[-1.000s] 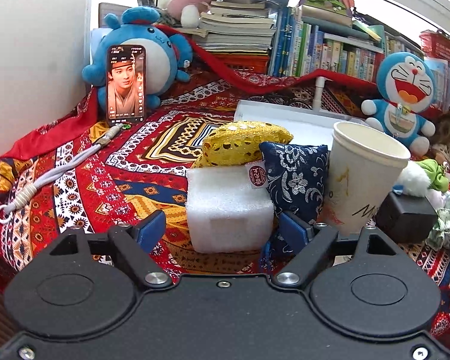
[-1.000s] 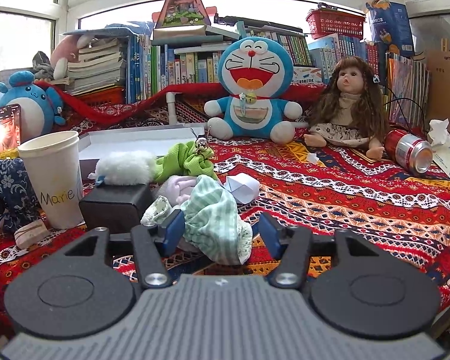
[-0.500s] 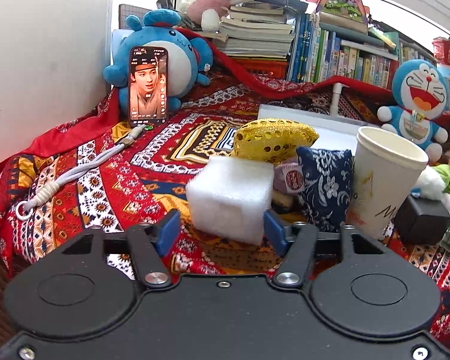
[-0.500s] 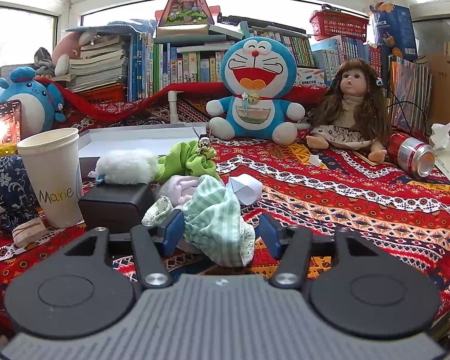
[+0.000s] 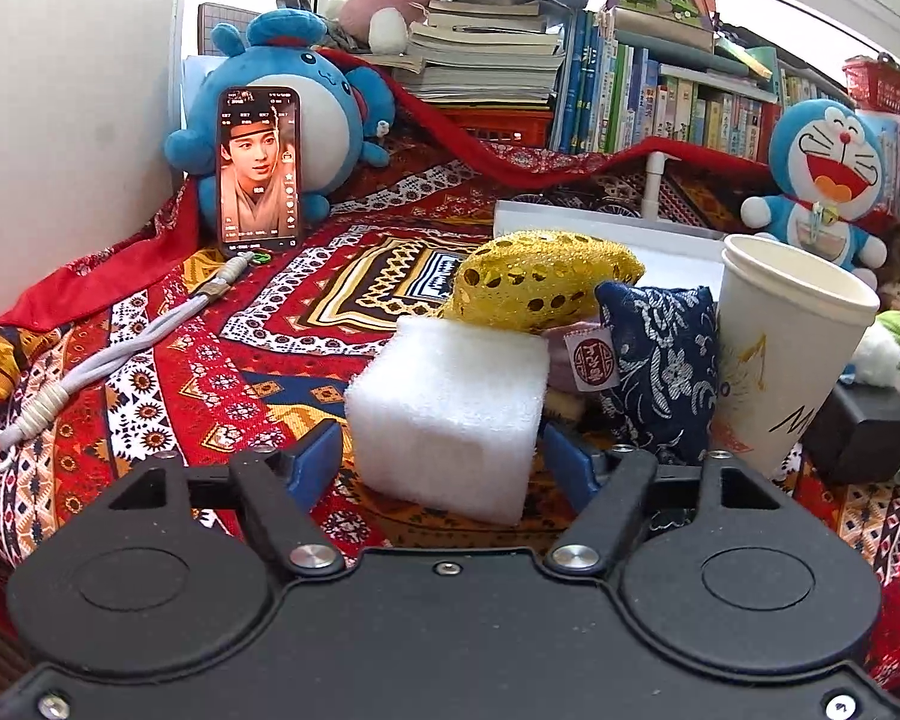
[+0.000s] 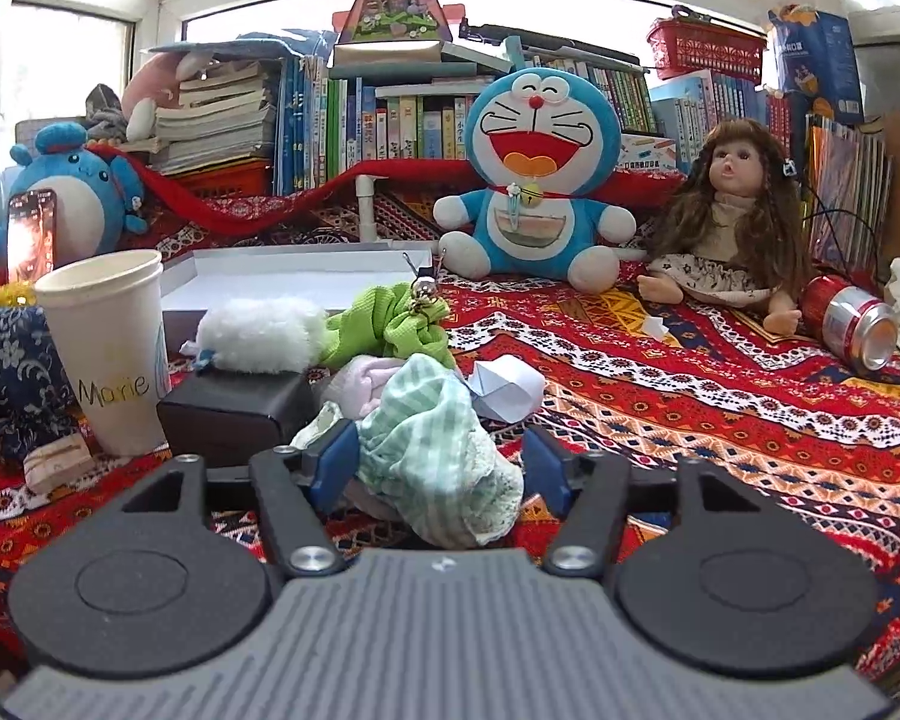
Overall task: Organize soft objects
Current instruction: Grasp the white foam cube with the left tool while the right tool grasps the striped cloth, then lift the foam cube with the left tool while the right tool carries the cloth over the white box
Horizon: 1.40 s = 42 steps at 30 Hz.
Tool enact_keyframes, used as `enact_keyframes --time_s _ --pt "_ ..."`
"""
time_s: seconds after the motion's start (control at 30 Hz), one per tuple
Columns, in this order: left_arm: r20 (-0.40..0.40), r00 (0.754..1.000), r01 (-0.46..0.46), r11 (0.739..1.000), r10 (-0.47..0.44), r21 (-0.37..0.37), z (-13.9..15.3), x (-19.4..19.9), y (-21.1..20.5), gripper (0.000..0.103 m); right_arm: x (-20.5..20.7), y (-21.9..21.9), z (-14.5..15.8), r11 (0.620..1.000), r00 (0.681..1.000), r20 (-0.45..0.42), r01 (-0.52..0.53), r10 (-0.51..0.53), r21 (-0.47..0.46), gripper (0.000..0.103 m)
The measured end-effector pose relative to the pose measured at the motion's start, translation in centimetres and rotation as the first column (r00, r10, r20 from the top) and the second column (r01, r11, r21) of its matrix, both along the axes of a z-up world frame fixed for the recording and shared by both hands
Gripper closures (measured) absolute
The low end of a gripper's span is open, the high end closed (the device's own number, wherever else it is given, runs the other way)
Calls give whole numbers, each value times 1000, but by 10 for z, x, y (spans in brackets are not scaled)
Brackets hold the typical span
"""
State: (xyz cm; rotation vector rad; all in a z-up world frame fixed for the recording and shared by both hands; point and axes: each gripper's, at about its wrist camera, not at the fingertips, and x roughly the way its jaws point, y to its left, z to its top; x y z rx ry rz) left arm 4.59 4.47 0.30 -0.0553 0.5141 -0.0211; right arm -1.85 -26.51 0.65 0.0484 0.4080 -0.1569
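In the left wrist view my left gripper (image 5: 444, 462) stands open around a white foam block (image 5: 447, 414), a finger on each side with small gaps. Behind the block lie a gold sequin pouch (image 5: 540, 288) and a navy floral cushion (image 5: 660, 372). In the right wrist view my right gripper (image 6: 441, 468) is open around a crumpled green-striped cloth (image 6: 438, 450), not squeezing it. Behind it lie a pink cloth (image 6: 363, 378), a green cloth (image 6: 390, 330) and a white fluffy piece (image 6: 264, 333).
A paper cup (image 5: 786, 372) stands right of the cushion, with a black box (image 6: 234, 414) beside it. A white tray (image 6: 282, 282) sits behind. A phone (image 5: 260, 171) leans on a blue plush. A Doraemon plush (image 6: 537, 180), a doll (image 6: 732, 216) and a can (image 6: 852, 324) sit to the right.
My left gripper has swung left and moved forward so the foam block now sits between its fingers. The right gripper has barely moved.
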Motion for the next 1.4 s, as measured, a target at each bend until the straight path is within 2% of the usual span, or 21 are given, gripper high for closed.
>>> enact_keyframes --time_s 0.1,0.23,0.5,0.57,0.6,0.67,0.8,1.13,1.27,1.4 --pt "4 1000 1 1000 -1 -10 2 0 1 41 0 -4 1 1000 1000 7 -8 8 18 16" --pt "2 1000 2 1000 -1 -21 5 -1 2 43 -4 -7 0 998 1000 8 -24 23 55 16" --pt "9 1000 21 1000 -21 -7 8 -23 -2 43 3 7 -6 998 997 -47 -63 63 3 16" --pt "9 999 34 999 -34 -5 9 -33 -2 43 1 9 -7 997 995 -60 -73 74 9 29" --pt "9 999 38 999 -38 -4 10 -36 -2 43 0 9 -6 997 995 -65 -78 79 13 41" --pt "12 999 45 999 -45 -6 12 -43 -1 43 -5 11 -4 997 995 -68 -72 73 9 57" --pt "33 999 40 999 -39 -19 20 -52 4 44 -17 10 5 997 996 -46 -74 75 18 69" --pt "103 992 72 996 -66 -57 62 -65 16 44 -37 0 46 998 996 65 -55 55 8 70" --pt "135 985 112 992 -104 -54 93 -50 16 44 -25 -7 69 997 993 95 -72 70 12 70" --pt "141 979 161 983 -149 -82 131 -17 13 44 -2 -11 96 994 988 114 -108 106 11 69"
